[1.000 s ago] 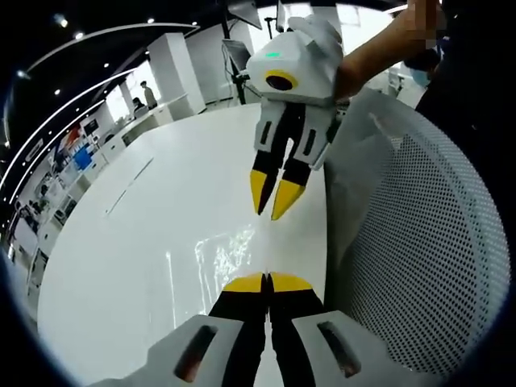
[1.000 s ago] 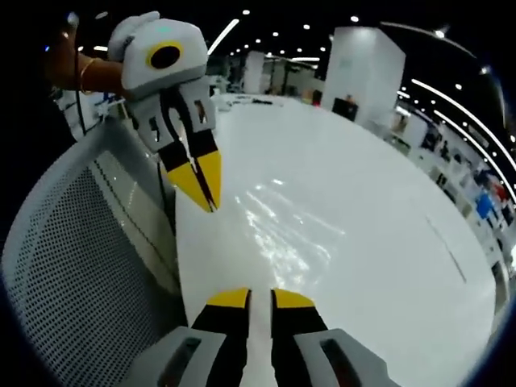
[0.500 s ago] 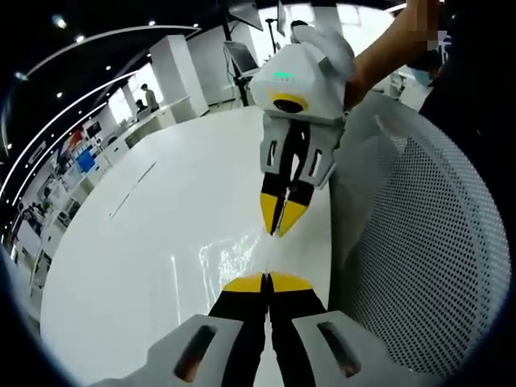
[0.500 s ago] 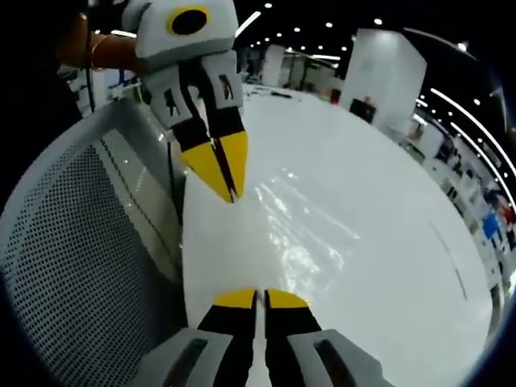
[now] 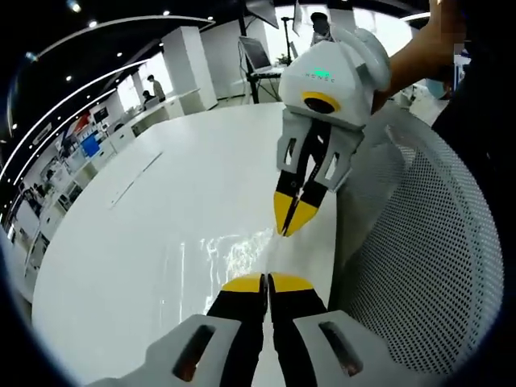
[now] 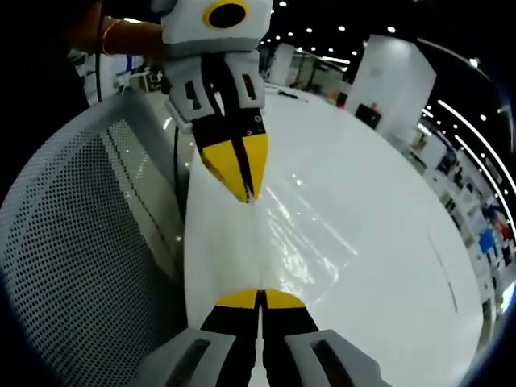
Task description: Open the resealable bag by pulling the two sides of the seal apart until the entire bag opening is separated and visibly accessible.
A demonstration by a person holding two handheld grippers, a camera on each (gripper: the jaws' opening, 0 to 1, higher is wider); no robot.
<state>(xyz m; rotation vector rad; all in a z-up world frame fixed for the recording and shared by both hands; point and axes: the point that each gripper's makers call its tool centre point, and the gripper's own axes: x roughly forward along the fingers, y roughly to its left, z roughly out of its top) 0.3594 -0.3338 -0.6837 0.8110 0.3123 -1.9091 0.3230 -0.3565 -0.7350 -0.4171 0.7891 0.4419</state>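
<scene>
- While both grippers pinch the clear resealable bag (image 5: 234, 250) above the white tabletop (image 5: 121, 242), the main risk, as I judge it, is a slip: the film is thin and slick, and a pull made too fast could draw it out from between the tips.
- If each grip has caught both layers of the seal rather than one side apiece, pulling apart would only stretch the bag and leave the opening shut; the pictures do not settle which layers are held.
- Left gripper (image 5: 267, 280): jaws pressed together on the bag's near edge.
- Right gripper (image 6: 260, 297): jaws likewise closed on the film, opposite the left one.
- Bag: transparent, glossy, wrinkled, readable mostly by its glints, stretched between the two grippers.
- Tabletop: smooth, reflective, with a rounded edge.
- A perforated white mesh chair back (image 5: 435, 266) curves just beside the tabletop.
</scene>
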